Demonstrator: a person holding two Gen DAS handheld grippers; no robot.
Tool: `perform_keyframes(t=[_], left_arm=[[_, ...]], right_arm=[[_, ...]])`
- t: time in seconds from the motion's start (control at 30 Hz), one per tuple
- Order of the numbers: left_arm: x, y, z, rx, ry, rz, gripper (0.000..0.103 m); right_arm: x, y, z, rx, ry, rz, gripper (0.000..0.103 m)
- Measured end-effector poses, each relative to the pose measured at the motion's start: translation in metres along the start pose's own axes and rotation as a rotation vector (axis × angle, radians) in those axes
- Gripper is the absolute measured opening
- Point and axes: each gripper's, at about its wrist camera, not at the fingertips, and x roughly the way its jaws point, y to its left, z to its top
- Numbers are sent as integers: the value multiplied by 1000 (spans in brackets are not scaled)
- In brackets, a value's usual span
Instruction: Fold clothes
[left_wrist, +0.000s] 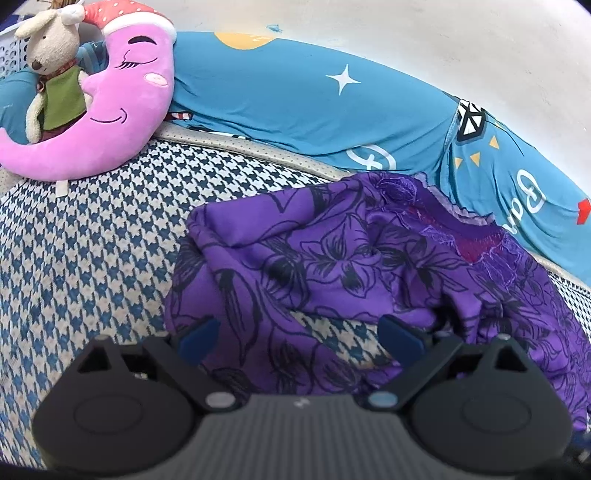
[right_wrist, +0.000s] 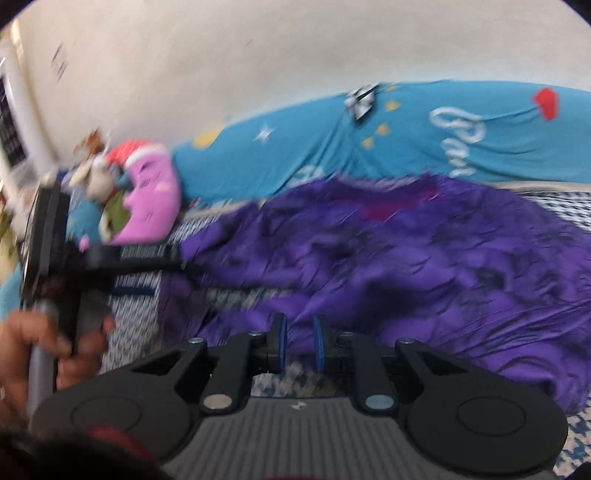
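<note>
One purple flowered garment (left_wrist: 369, 258) lies crumpled on the blue-and-white houndstooth bedcover (left_wrist: 92, 240), directly ahead of both tongs and spreading to the right of the left gripper (left_wrist: 299, 338). That gripper's blue pads stand wide apart with nothing pressed between them; a fold of the garment and a bare patch of bedcover lie in the gap. The right gripper (right_wrist: 300, 345) has its pads narrow, a small gap showing, with purple cloth just beyond the tips; its view is blurred, so whether cloth is pinched cannot be told. A person's hand (right_wrist: 44, 354) grips the other tool's handle at its left. Beyond the garment lies one long blue printed bolster (left_wrist: 295, 107). Far left of the left gripper sit two plush toys: one pink moon pillow (left_wrist: 122, 110) and one beige bunny (left_wrist: 51, 70) leaning on it.
</note>
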Motion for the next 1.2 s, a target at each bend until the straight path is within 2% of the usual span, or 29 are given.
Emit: perform_keyframes(t=[0.07, 0.23, 0.33, 0.43, 0.77, 0.8, 0.83, 0.87, 0.9, 1.0, 1.2], left_arm=[[0, 2, 0, -5, 4, -2, 97], [0, 4, 1, -4, 11, -6, 97], [0, 5, 0, 1, 17, -8, 97], [1, 5, 0, 6, 21, -7, 97], [6, 7, 1, 5, 46, -21, 97], [6, 7, 1, 6, 49, -25, 97], [7, 8, 1, 10, 48, -26, 97], [7, 8, 2, 14, 48, -27, 97], [7, 8, 2, 17, 47, -25, 97], [8, 10, 3, 22, 45, -20, 97], [1, 15, 2, 22, 10, -3, 97]], right_arm=[[7, 7, -6, -46, 44, 19, 17], [26, 18, -22, -163, 113, -10, 18], [35, 24, -26, -249, 116, -57, 30], [44, 32, -29, -349, 111, -105, 33], [90, 40, -41, -543, 122, -241, 33], [92, 39, -39, -533, 119, -241, 29], [93, 38, -36, -521, 116, -241, 16], [92, 37, -33, -505, 113, -242, 10], [90, 36, -29, -490, 111, -236, 6], [75, 36, -18, -454, 107, -170, 5], [0, 40, -6, -445, 43, 13, 5]])
